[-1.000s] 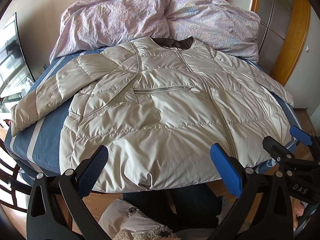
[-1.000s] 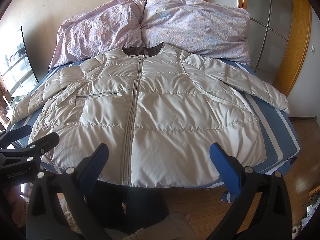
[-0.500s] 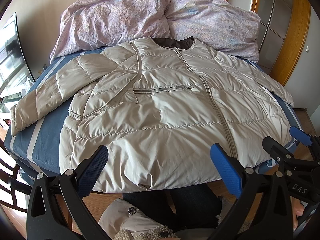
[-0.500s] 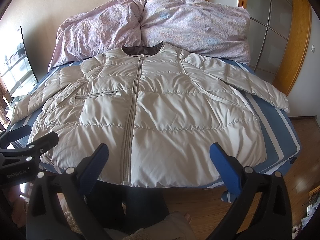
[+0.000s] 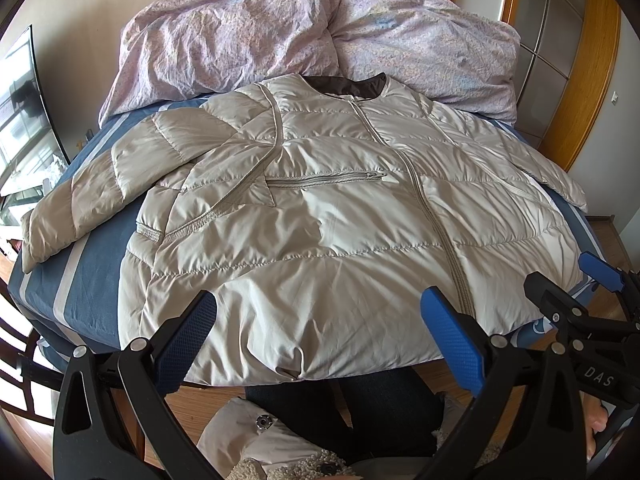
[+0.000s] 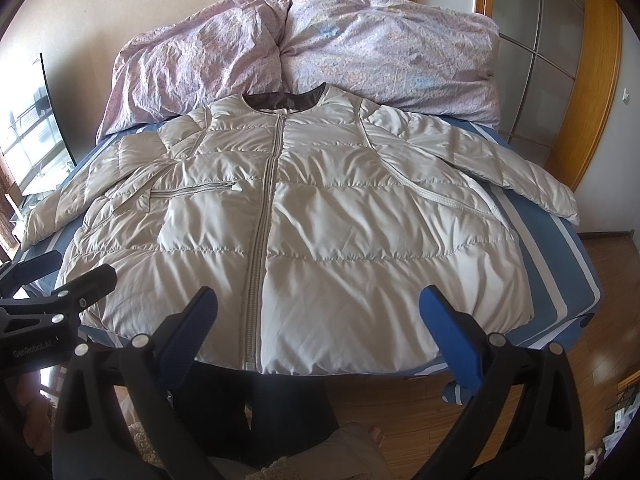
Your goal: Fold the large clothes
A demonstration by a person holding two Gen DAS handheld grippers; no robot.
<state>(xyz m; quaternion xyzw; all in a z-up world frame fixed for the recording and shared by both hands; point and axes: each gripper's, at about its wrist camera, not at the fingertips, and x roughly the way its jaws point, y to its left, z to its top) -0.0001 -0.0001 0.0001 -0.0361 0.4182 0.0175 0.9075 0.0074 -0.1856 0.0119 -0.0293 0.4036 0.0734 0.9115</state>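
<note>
Beige quilted jacket (image 5: 344, 224) spread front-up on bed (image 5: 88, 264), zipped shut, collar at far end, hem at near edge. Sleeves spread out left and right over blue striped sheet. Crumpled pink duvet (image 6: 320, 52) heaped beyond collar, against wall. Left tool (image 5: 320, 334) and right tool (image 6: 318, 330) both spread wide, holding nothing, hovering just off near hem.

Both my wrist cameras are looking from the bed's (image 5: 86, 264) foot toward the headboard wall, left offset leftward; both sharing the spread jacket (image 5: 340, 216).
</note>
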